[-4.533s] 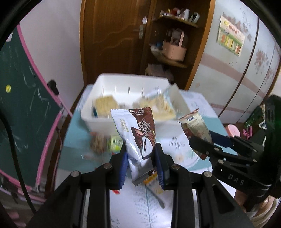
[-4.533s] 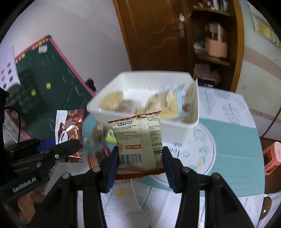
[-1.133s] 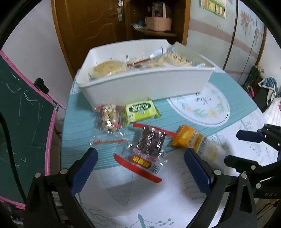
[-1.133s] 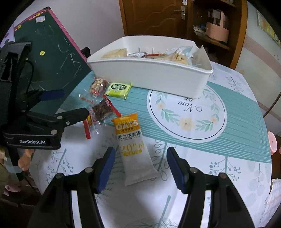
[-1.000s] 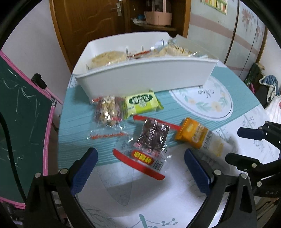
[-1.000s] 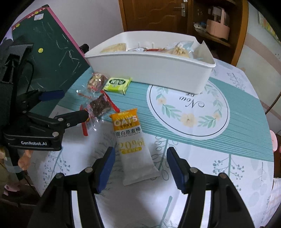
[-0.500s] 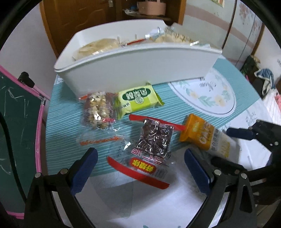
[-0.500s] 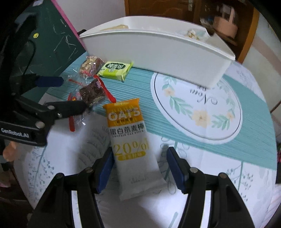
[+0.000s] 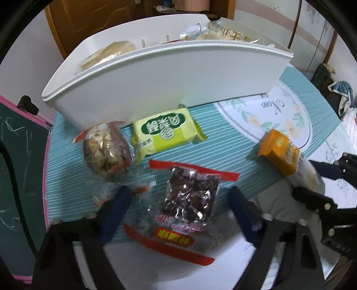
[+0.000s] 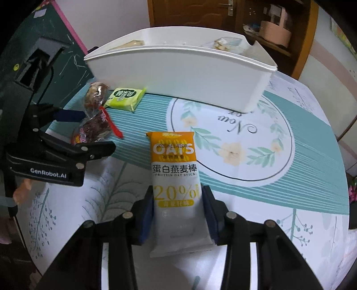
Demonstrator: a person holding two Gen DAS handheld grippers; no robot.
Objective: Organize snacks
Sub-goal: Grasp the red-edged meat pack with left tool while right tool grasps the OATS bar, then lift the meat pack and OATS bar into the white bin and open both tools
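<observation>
A white bin [image 9: 169, 73] [image 10: 178, 73] with several snacks in it stands at the back of the table. In front of it lie a nut cluster packet [image 9: 104, 151], a green biscuit pack [image 9: 164, 133] [image 10: 125, 98], a clear red-edged packet of dark dried fruit [image 9: 187, 198] [image 10: 93, 129] and an orange-and-white oat bar [image 10: 176, 185] [image 9: 287, 160]. My left gripper [image 9: 178, 205] is partly closed around the dried fruit packet, fingers either side. My right gripper [image 10: 177, 205] has its pads on both sides of the oat bar on the table.
A green chalkboard with a pink frame [image 9: 17, 156] stands to the left of the table. A wooden door [image 10: 189, 13] and shelves [image 10: 274, 31] are behind the bin. The tablecloth has a teal striped band [image 10: 290, 169].
Both grippers have dropped toward the table and narrowed. The left has come down over the dried fruit packet; the right has closed in on the oat bar.
</observation>
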